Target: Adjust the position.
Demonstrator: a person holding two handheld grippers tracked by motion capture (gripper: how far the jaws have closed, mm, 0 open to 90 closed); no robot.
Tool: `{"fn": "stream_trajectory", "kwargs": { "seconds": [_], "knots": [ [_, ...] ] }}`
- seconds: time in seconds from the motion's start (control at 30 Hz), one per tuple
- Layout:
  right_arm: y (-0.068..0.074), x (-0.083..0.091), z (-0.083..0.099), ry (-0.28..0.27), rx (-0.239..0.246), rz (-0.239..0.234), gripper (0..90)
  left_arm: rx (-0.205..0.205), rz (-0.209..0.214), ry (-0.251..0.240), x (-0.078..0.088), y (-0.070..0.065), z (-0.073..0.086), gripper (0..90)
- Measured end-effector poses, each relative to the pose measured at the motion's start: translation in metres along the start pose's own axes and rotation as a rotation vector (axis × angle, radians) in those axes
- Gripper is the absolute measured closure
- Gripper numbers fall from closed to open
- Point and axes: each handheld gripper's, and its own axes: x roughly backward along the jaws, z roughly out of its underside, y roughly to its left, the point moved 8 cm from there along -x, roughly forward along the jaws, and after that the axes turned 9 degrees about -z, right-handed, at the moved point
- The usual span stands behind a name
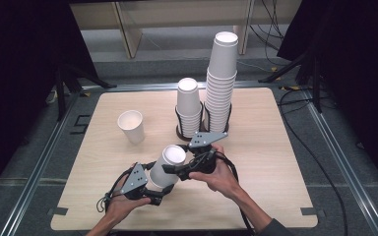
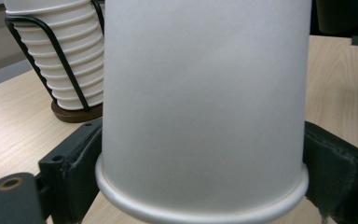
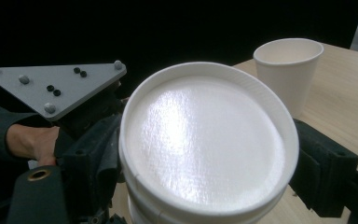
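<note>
Both grippers, left (image 1: 153,192) and right (image 1: 173,168), pinch one upturned cup (image 1: 168,166) held above table (image 1: 275,162), near side of cup racks (image 1: 202,129); risk: uneven squeeze crushes wall, cup slips.

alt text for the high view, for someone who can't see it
Two hand-held grippers hold an upside-down white paper cup over a wooden table: the left gripper at its rim end, the right gripper near its base. Behind stand a lone upright cup and two racked cup stacks.
</note>
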Motion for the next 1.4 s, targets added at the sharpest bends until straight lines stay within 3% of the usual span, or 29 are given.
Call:
{"fn": "stream_trajectory", "kwargs": {
  "seconds": [0.07, 0.1, 0.2, 0.33, 0.47, 0.6, 0.67, 0.7, 0.83, 0.9, 0.93, 1.07, 1.1, 1.13, 1.4],
  "knots": [
    [0.003, 0.001, 0.001, 0.005, -0.045, -0.022, 20.9, -0.010, 0.000, 0.003, 0.000, -0.001, 0.000, 10.4],
    [0.000, 0.002, 0.000, 0.000, -0.019, -0.016, 21.1, -0.012, 0.000, 0.001, 0.000, -0.001, 0.000, 10.4],
    [0.004, 0.004, 0.001, 0.006, -0.075, -0.030, 21.5, -0.019, -0.001, 0.005, 0.001, -0.001, 0.000, 10.4],
    [0.002, 0.004, -0.001, -0.001, -0.045, -0.042, 22.7, -0.026, 0.007, -0.001, 0.000, -0.002, -0.001, 10.4],
    [0.003, 0.005, -0.001, -0.001, -0.051, -0.052, 23.8, -0.030, 0.016, 0.011, 0.002, -0.002, -0.001, 9.7],
    [0.004, 0.006, -0.002, 0.001, -0.087, -0.054, 24.6, -0.007, 0.025, -0.013, 0.001, -0.003, -0.002, 4.9],
    [0.003, 0.006, -0.003, -0.018, -0.070, -0.053, 24.8, 0.006, 0.023, -0.040, 0.001, -0.003, -0.003, 3.6],
    [0.005, 0.006, -0.004, -0.026, -0.094, -0.065, 24.9, 0.012, 0.027, -0.059, 0.000, -0.003, -0.004, 3.4],
    [0.003, 0.008, -0.008, -0.059, -0.084, -0.053, 25.0, 0.031, 0.011, -0.068, 0.001, -0.002, -0.006, 3.0],
    [0.004, 0.009, -0.008, -0.067, -0.113, -0.060, 25.0, 0.032, 0.005, -0.075, 0.001, -0.001, -0.006, 2.8],
    [0.002, 0.008, -0.009, -0.075, -0.096, -0.060, 25.0, 0.032, 0.003, -0.077, 0.001, -0.001, -0.006, 2.7],
    [0.002, 0.008, -0.008, -0.079, -0.115, -0.063, 25.1, 0.027, -0.007, -0.089, 0.001, -0.001, -0.007, 2.5],
    [0.002, 0.009, -0.006, -0.072, -0.132, -0.061, 25.1, 0.037, -0.006, -0.115, 0.000, -0.001, -0.009, 2.5],
    [0.003, 0.009, -0.007, -0.075, -0.147, -0.068, 25.1, 0.032, -0.014, -0.101, 0.002, 0.000, -0.009, 2.5],
    [0.000, 0.009, -0.007, -0.096, -0.137, -0.064, 25.1, 0.037, -0.014, -0.127, 0.002, 0.000, -0.011, 3.7]
  ]
}}
